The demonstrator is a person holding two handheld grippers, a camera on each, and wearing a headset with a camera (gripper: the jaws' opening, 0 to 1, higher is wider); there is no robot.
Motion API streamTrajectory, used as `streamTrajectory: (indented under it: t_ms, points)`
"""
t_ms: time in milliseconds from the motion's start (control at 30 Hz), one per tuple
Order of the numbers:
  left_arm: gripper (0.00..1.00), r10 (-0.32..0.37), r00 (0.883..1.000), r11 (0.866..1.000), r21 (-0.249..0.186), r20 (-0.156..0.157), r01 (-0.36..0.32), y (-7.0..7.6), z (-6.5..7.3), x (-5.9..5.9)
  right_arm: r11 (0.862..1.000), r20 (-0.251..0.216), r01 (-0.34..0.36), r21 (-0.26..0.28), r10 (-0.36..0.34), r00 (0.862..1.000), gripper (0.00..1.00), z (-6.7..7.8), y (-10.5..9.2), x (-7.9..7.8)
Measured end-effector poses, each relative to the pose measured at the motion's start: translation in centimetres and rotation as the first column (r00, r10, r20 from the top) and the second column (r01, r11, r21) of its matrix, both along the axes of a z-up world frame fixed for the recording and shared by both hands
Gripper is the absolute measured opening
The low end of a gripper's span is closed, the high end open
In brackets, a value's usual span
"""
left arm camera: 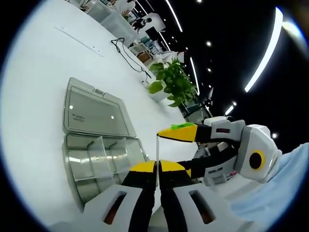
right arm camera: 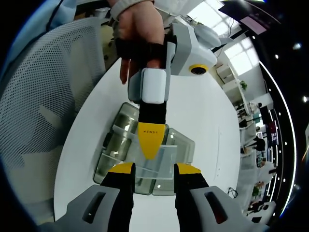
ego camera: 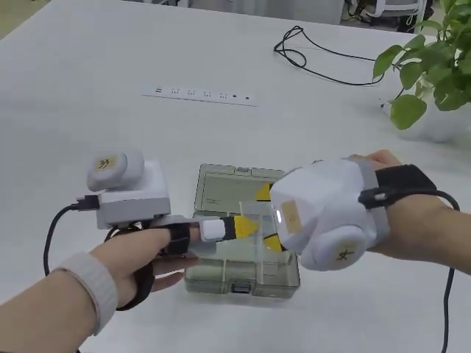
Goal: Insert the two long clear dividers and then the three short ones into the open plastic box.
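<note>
Clear plastic all over this one: one open, see-through rectangular storage box (ego camera: 243,278) sits on the white table (ego camera: 88,88). Its long side runs left to right in the head view, and its single lid (ego camera: 221,187) is folded back flat on the far side. A few clear partitions are already standing inside; they can't really be counted through the glare. One more thin clear divider sheet (right arm camera: 159,166) is up in the air right over the box, between the two grippers. The left gripper (left arm camera: 157,170) has its yellow-tipped jaws pinched tight on it. In that gripper's own view the sheet is edge-on, just a fine line running straight out from the tips. The right gripper (right arm camera: 154,170) has its jaws spread wide with the sheet's broad face between them, the tips right at its edges. Whether they're actually squeezing it is anyone's guess. In the head view that span runs near to far, across the box's short side. Further back there's one white power strip (ego camera: 199,94), one black cable (ego camera: 303,68) and one green leafy plant (ego camera: 430,59).
</note>
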State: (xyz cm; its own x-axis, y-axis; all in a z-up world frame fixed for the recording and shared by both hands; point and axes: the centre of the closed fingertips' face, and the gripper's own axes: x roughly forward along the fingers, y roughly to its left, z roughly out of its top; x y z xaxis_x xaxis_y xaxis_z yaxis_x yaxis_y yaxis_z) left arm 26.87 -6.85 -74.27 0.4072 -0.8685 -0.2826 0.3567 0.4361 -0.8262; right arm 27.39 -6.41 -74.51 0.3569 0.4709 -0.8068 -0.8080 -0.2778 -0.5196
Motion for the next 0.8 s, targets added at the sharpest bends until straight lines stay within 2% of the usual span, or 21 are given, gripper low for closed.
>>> streamTrajectory:
  t_ms: [133,267,367,433,467,500,533,567,667,700,733,767,800]
  points:
    - [0.0,-0.005,1.0,1.0,-0.009,0.001,0.005,0.0,0.1,-0.1,1.0,-0.003,-0.001,0.005,0.001,1.0,0.32,0.1,0.0,-0.1]
    - [0.0,-0.014,1.0,1.0,-0.008,0.017,0.014,0.0,0.2,-0.2,1.0,-0.017,-0.01,0.007,0.01,1.0,0.33,0.2,0.0,-0.2]
    - [0.0,-0.024,0.999,1.0,-0.007,0.049,0.024,0.2,0.5,-0.2,0.998,-0.093,0.032,0.06,-0.027,0.995,0.42,0.6,0.2,-0.5]
    - [0.0,-0.048,0.996,0.999,0.015,0.075,0.047,0.4,0.5,-0.4,0.993,-0.136,0.069,0.094,-0.056,0.989,0.41,1.2,0.1,-0.3]
    - [0.0,-0.063,0.994,0.998,0.029,0.091,0.06,0.4,0.5,-0.5,0.989,-0.176,0.094,0.117,-0.073,0.982,0.41,1.6,0.2,-0.4]
    - [0.0,-0.08,0.991,0.996,0.036,0.108,0.077,0.5,0.6,-0.7,0.986,-0.188,0.105,0.129,-0.079,0.979,0.41,1.8,0.2,-0.3]
    - [0.0,-0.083,0.99,0.996,0.036,0.113,0.079,0.5,0.7,-0.7,0.983,-0.22,0.118,0.139,-0.085,0.972,0.41,2.1,0.2,-0.4]
    - [0.0,-0.099,0.987,0.995,0.046,0.129,0.093,0.6,0.7,-0.8,0.982,-0.23,0.122,0.142,-0.087,0.969,0.41,2.2,0.2,-0.4]
    - [0.0,-0.171,0.966,0.983,0.092,0.192,0.156,0.8,0.7,-1.4,0.974,-0.309,0.162,0.158,-0.107,0.945,0.39,2.6,0.1,-0.7]
    - [0.0,-0.204,0.952,0.977,0.103,0.228,0.185,0.7,0.8,-1.8,0.972,-0.344,0.165,0.166,-0.1,0.934,0.38,2.8,0.2,-0.9]
    - [0.0,-0.218,0.946,0.974,0.112,0.239,0.196,0.8,0.8,-2.0,0.969,-0.379,0.179,0.168,-0.104,0.919,0.35,3.0,0.1,-1.1]
    - [0.0,-0.246,0.937,0.967,0.134,0.246,0.219,0.8,0.7,-2.4,0.97,-0.4,0.174,0.169,-0.094,0.912,0.33,3.2,0.1,-1.3]
    - [0.0,-0.266,0.926,0.961,0.145,0.268,0.234,0.8,0.7,-2.6,0.969,-0.436,0.171,0.179,-0.078,0.896,0.32,3.5,0.2,-1.6]
